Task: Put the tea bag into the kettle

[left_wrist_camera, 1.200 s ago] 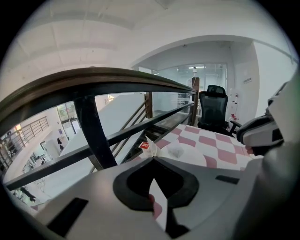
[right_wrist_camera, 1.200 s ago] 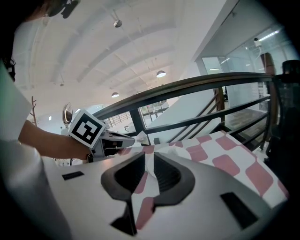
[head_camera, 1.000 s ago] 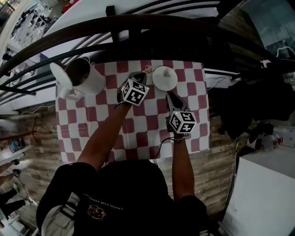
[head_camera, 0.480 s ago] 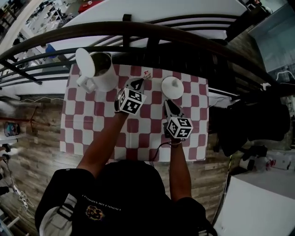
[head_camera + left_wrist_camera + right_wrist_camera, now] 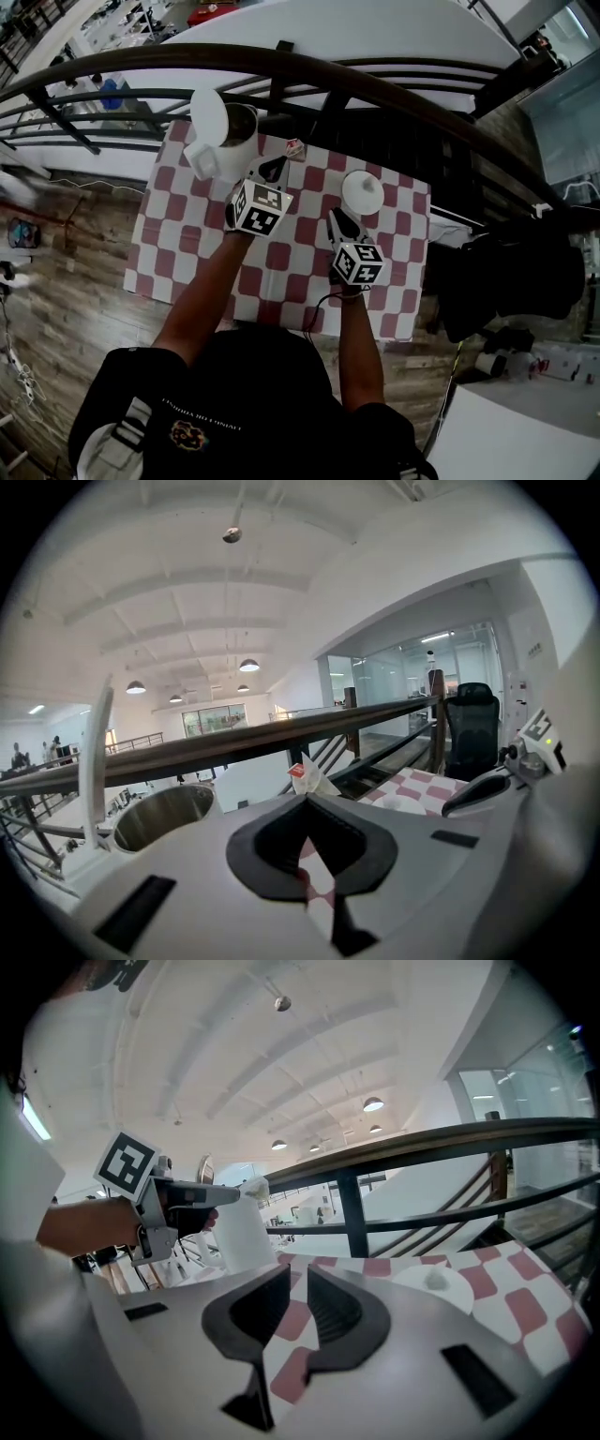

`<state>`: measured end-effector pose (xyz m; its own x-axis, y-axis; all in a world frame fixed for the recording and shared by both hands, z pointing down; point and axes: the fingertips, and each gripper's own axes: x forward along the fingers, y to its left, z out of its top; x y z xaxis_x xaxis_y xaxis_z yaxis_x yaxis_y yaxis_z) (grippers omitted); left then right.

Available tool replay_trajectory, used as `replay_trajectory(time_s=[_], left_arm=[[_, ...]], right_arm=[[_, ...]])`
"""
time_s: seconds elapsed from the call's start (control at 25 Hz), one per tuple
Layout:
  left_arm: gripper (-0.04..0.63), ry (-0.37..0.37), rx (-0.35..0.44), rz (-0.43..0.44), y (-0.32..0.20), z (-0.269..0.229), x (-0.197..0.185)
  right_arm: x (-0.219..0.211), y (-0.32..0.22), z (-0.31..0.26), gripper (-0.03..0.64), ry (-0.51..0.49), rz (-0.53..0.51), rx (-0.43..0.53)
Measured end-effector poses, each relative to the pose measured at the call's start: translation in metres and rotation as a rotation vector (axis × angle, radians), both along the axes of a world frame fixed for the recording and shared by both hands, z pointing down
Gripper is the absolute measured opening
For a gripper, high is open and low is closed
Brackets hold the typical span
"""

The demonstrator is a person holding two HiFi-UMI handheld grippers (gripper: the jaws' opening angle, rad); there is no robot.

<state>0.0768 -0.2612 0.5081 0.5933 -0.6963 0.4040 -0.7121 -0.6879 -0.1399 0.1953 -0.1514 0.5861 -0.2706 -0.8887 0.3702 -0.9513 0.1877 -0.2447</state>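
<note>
The white kettle (image 5: 230,145) stands at the far left corner of the red-and-white checked table (image 5: 178,253), its lid (image 5: 208,114) flipped up and its steel inside (image 5: 161,816) showing. My left gripper (image 5: 279,167) is shut on the tea bag (image 5: 309,778), a white sachet with a red tag (image 5: 294,147), held in the air just right of the kettle's mouth. My right gripper (image 5: 335,223) hovers over the middle of the table, open, with nothing between its fingers. In the right gripper view the kettle (image 5: 246,1232) stands behind my left gripper (image 5: 202,1194).
A round white lidded dish (image 5: 363,192) sits on the cloth to the right, beyond my right gripper; it also shows as the dish (image 5: 433,1283). A dark curved railing (image 5: 309,70) runs right behind the table's far edge. Wooden floor surrounds the table.
My left gripper has risen and moved left toward the kettle with the tea bag in it. My right gripper has drifted a little leftward too.
</note>
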Motion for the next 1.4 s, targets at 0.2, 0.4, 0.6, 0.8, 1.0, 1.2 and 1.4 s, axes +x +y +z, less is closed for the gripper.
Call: replay_trajectory(time_s=[0.2, 0.4, 0.6, 0.8, 1.0, 1.2, 1.4], left_arm=[[0.000, 0.001, 0.029, -0.068, -0.007, -0.013, -0.028], [0.000, 0.007, 0.049, -0.142, -0.014, -0.023, -0.057], [0.000, 0.023, 0.052, -0.204, -0.020, -0.032, -0.078], [0.000, 0.038, 0.055, -0.266, -0.026, -0.035, -0.093], [0.000, 0.029, 0.059, -0.328, -0.028, -0.032, -0.100], [0.000, 0.006, 0.066, -0.424, -0.030, -0.025, -0.113], [0.000, 0.020, 0.077, -0.495, -0.035, -0.026, -0.118]], right_arm=[[-0.019, -0.003, -0.001, 0.066, -0.004, -0.041, 0.005], [-0.030, -0.007, -0.004, 0.066, -0.004, -0.068, 0.017], [-0.039, -0.010, -0.006, 0.066, -0.006, -0.086, 0.017], [-0.044, -0.011, -0.004, 0.066, -0.005, -0.098, 0.011], [-0.040, -0.011, -0.004, 0.066, -0.004, -0.093, 0.007], [-0.036, -0.012, -0.005, 0.066, -0.008, -0.087, 0.013], [-0.035, -0.011, -0.002, 0.066, -0.014, -0.086, 0.007]])
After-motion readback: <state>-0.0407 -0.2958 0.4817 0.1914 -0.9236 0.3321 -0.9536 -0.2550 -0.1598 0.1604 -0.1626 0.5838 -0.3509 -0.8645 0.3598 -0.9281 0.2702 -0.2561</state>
